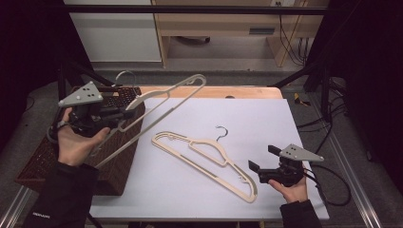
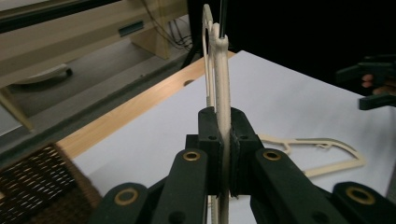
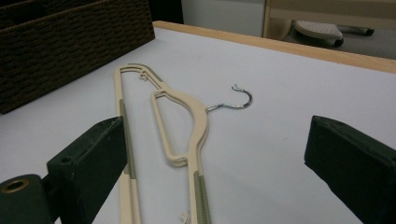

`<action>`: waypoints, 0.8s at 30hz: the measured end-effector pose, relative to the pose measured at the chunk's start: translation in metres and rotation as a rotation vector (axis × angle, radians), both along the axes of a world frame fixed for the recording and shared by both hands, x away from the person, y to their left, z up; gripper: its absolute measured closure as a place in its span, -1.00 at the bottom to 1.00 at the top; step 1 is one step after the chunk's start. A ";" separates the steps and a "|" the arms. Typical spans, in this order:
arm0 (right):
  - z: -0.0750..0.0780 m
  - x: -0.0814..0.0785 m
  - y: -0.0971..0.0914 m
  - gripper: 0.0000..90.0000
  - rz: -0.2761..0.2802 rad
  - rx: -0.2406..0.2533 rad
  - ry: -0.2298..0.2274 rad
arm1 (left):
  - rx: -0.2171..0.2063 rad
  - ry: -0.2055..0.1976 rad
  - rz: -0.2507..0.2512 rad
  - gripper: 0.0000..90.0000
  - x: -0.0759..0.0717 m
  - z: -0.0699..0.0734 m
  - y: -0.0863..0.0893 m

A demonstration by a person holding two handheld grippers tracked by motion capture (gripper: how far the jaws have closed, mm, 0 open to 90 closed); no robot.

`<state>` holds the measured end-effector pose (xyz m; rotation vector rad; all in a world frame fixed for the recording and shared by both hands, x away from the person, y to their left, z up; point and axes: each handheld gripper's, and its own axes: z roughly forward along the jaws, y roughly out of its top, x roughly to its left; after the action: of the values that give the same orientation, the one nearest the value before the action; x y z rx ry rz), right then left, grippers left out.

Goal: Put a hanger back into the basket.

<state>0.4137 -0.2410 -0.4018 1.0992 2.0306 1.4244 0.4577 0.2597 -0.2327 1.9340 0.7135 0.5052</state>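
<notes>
Counter (image 1: 266, 123) with white top and a wooden strip along its far edge; everything below is placed relative to it.

Wicker basket (image 1: 119, 161), dark brown, sits at the counter's left edge, partly overhanging it. In the right gripper view its woven wall (image 3: 70, 46) rises at the far left corner of the white surface.

Raised hanger (image 1: 161, 102), cream plastic, is held in the air above the counter's left side and the basket, tilted, its metal hook toward the far left. In the left gripper view it runs edge-on up from the jaws (image 2: 223, 70).

Flat hanger (image 1: 204, 159), same cream type, lies on the counter near the middle, slanting toward the near right, metal hook (image 3: 233, 103) pointing to the far side.

Left tongs (image 1: 124, 114), held over the counter's left edge, are clamped tight on the raised hanger's bar, both jaws pressed against it.

Right tongs (image 1: 261, 156) hover low over the counter's near right part, just beside the flat hanger's end, jaws spread wide with nothing between them.
</notes>
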 end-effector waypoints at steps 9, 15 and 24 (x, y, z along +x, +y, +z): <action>0.000 0.000 -0.001 -0.87 -0.020 0.015 -0.002 | 0.004 0.005 0.106 0.92 0.023 -0.010 0.045; -0.001 0.001 0.000 -0.88 -0.017 0.005 0.002 | 0.027 0.020 0.147 0.92 0.037 -0.020 0.070; -0.003 0.002 0.002 -0.88 -0.010 -0.004 0.011 | 0.044 0.046 0.197 0.92 0.046 -0.034 0.103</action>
<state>0.4153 -0.2392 -0.4046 1.1160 2.0320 1.4126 0.5040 0.3625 -0.2667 1.9310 0.9357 0.6025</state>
